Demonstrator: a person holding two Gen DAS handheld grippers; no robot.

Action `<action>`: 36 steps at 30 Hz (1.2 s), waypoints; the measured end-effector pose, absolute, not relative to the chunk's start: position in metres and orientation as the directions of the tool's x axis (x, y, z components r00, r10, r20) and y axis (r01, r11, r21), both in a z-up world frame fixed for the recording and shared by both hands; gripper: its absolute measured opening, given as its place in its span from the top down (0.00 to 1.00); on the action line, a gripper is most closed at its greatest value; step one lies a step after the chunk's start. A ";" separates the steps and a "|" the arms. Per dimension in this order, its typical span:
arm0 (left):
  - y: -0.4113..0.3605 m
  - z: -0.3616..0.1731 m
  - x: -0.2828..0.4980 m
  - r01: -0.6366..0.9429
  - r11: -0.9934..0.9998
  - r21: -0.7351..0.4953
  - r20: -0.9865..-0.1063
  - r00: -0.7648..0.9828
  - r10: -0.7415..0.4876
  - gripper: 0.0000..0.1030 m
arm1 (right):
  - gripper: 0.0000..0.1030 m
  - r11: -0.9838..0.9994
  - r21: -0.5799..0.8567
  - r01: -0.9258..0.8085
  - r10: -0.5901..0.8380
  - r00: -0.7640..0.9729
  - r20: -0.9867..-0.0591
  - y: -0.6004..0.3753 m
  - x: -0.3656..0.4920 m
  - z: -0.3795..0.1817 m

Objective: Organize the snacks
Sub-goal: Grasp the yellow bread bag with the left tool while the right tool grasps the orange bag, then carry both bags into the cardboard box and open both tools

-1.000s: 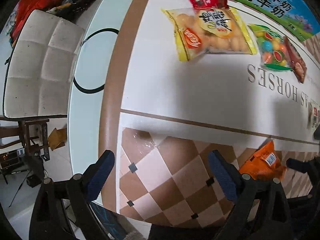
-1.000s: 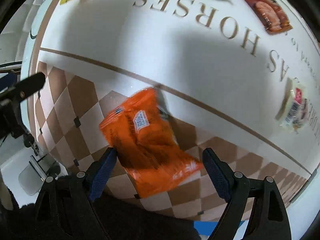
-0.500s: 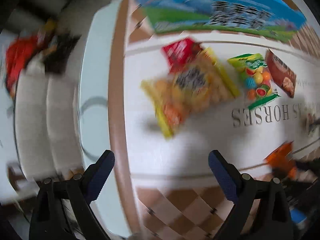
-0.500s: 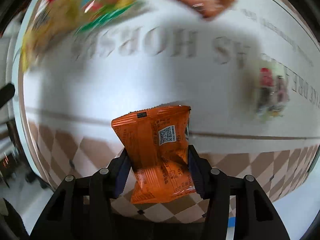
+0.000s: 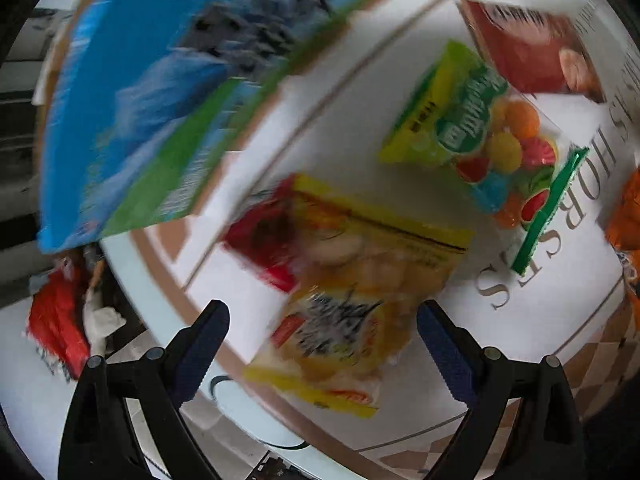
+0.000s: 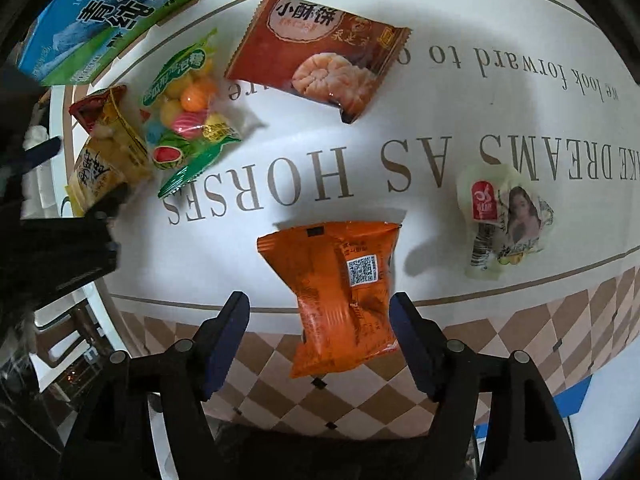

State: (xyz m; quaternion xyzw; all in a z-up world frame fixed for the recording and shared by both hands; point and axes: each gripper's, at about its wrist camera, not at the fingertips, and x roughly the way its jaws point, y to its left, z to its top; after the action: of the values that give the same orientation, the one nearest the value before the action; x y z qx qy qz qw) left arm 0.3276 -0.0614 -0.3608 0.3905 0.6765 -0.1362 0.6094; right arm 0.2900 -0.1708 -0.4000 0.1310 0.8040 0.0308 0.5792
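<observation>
1. Broadly, the table (image 6: 460, 128) with its white lettered centre and brown checked border is seen in both views; only the right wrist view is sharp, the left being smeared by blur.
2. At the table's far edge a blue-and-green milk carton (image 5: 160, 92) is shown large in the left wrist view, while only its lower strip (image 6: 92, 36) is caught by the right.
3. The yellow puff bag (image 5: 352, 304) is framed between the spread fingers of the left gripper (image 5: 322, 340), whose jaws are held wide open with nothing clamped; in the right wrist view the bag (image 6: 108, 160) is pushed to the left margin.
4. The red pastry packet (image 6: 320, 56) is read clearly only from the right; in the left it (image 5: 528, 52) is blurred.
5. The orange snack packet (image 6: 340, 292) lies on the table, reaching back between the parted fingers of the right gripper (image 6: 320, 340); the jaws are open, and contact with the packet cannot be told. Only its edge (image 5: 628, 216) enters the left view.
6. The green candy bag (image 6: 188, 112) is seen touching the yellow bag.
7. The small pale packet (image 6: 504, 220), right of the orange one, appears in the right wrist view alone.
</observation>
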 end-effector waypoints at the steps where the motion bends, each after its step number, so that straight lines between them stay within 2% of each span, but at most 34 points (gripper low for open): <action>1: -0.065 -0.364 0.327 0.704 0.655 0.274 -0.934 0.033 0.356 0.07 | 0.27 0.963 0.203 0.177 0.249 -0.298 -0.922 -0.174 0.289 -0.399; 3: -0.069 -0.368 0.328 0.704 0.657 0.269 -0.935 0.028 0.353 0.08 | 0.27 0.964 0.199 0.178 0.246 -0.305 -0.920 -0.165 0.300 -0.401; 5: -0.062 -0.368 0.326 0.674 0.695 0.251 -0.946 0.020 0.322 0.17 | 0.27 0.967 0.190 0.169 0.236 -0.314 -0.920 -0.151 0.296 -0.403; 6: -0.059 -0.365 0.329 0.634 0.740 0.224 -0.956 -0.005 0.294 0.25 | 0.27 0.968 0.186 0.166 0.231 -0.317 -0.920 -0.151 0.296 -0.405; 9: -0.046 -0.359 0.332 0.516 0.836 0.186 -0.969 -0.046 0.244 0.31 | 0.27 0.975 0.168 0.148 0.208 -0.322 -0.924 -0.143 0.292 -0.410; 13: -0.026 -0.356 0.325 0.256 0.964 0.078 -0.976 -0.178 0.126 0.32 | 0.31 0.983 0.137 0.121 0.170 -0.326 -0.930 -0.139 0.286 -0.414; 15: -0.016 -0.355 0.315 0.120 0.992 0.034 -0.971 -0.231 0.061 0.32 | 0.47 0.986 0.125 0.114 0.157 -0.331 -0.930 -0.133 0.281 -0.418; 18: -0.004 -0.357 0.300 -0.025 1.000 -0.012 -0.959 -0.283 -0.019 0.32 | 0.53 0.984 0.113 0.136 0.152 -0.327 -0.933 -0.134 0.278 -0.419; 21: 0.000 -0.360 0.290 -0.108 0.993 -0.038 -0.948 -0.312 -0.070 0.32 | 0.54 0.977 0.122 0.173 0.174 -0.325 -0.929 -0.138 0.278 -0.417; 23: -0.006 -0.362 0.287 -0.081 0.996 -0.046 -0.945 -0.319 -0.070 0.32 | 0.54 0.973 0.136 0.185 0.192 -0.333 -0.923 -0.146 0.280 -0.420; 27: -0.033 -0.374 0.279 0.087 0.996 0.018 -0.948 -0.316 0.045 0.31 | 0.49 0.965 0.168 0.202 0.232 -0.355 -0.906 -0.150 0.285 -0.425; 28: -0.035 -0.375 0.277 0.103 0.994 0.026 -0.950 -0.307 0.056 0.27 | 0.48 0.962 0.173 0.210 0.241 -0.363 -0.900 -0.151 0.287 -0.426; 32: -0.040 -0.373 0.273 0.109 0.994 0.027 -0.958 -0.282 0.057 0.27 | 0.46 0.968 0.154 0.200 0.221 -0.377 -0.899 -0.149 0.284 -0.431; 36: -0.016 -0.371 0.254 0.049 0.999 0.007 -0.966 -0.256 0.020 0.41 | 0.49 0.979 0.115 0.169 0.168 -0.340 -0.925 -0.138 0.280 -0.426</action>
State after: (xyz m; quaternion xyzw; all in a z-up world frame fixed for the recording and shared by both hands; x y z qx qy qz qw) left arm 0.2538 -0.0164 -0.3709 0.0216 0.7925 -0.0120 0.6094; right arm 0.2799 -0.1375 -0.4262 0.1028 0.8185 -0.0007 0.5652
